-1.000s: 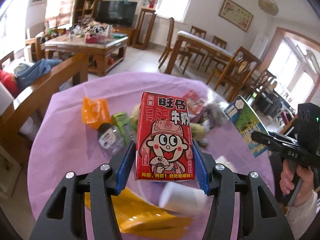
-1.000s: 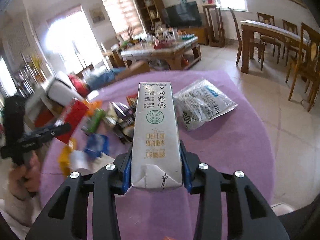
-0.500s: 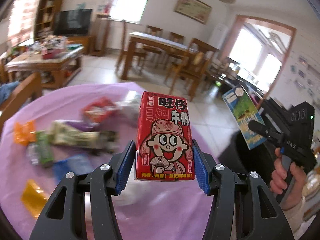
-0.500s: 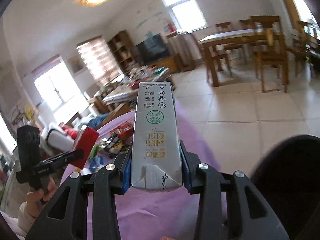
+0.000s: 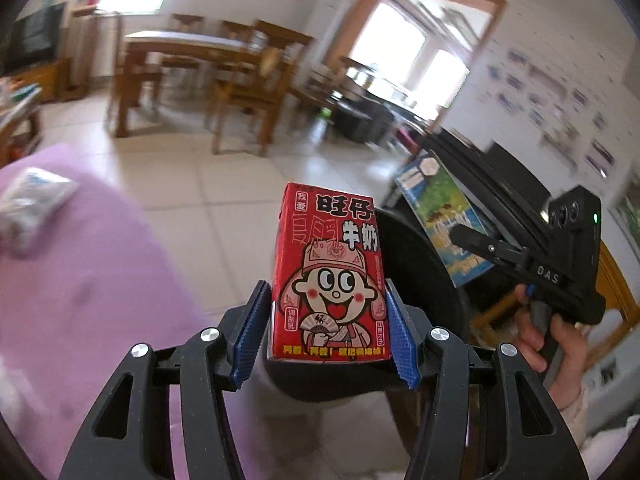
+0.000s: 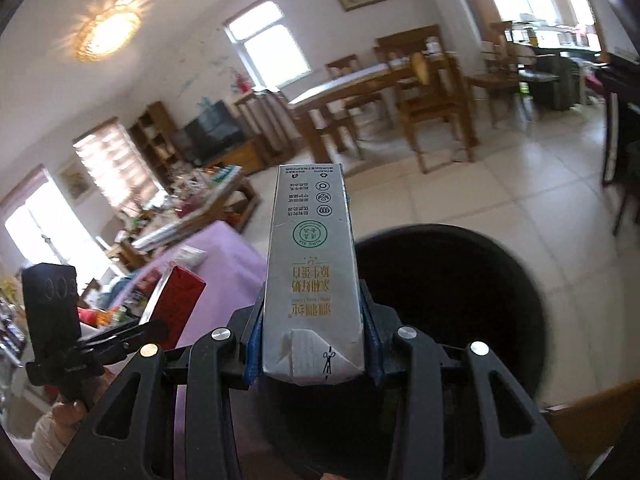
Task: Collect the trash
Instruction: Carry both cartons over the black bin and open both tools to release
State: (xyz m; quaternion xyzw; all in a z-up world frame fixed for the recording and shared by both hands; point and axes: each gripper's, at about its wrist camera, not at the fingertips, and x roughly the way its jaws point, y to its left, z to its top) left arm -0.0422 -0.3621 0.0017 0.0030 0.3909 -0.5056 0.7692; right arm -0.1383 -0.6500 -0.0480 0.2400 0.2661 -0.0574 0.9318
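Observation:
My left gripper (image 5: 327, 334) is shut on a red milk carton (image 5: 330, 280) with a cartoon face, held upright over the near rim of a black trash bin (image 5: 420, 264). My right gripper (image 6: 312, 354) is shut on a tall silver carton (image 6: 312, 268), held over the bin's dark opening (image 6: 452, 292). The right gripper with its carton (image 5: 440, 224) also shows in the left wrist view, above the bin. The left gripper with the red carton (image 6: 176, 304) shows at the left of the right wrist view.
The purple-covered table (image 5: 80, 288) lies to the left with a clear plastic bag (image 5: 32, 204) on it; more trash (image 6: 120, 312) remains there. A wooden dining table and chairs (image 6: 380, 104) stand behind on the tiled floor.
Both grippers have swung right, away from the purple table and over the black bin, each still holding its carton.

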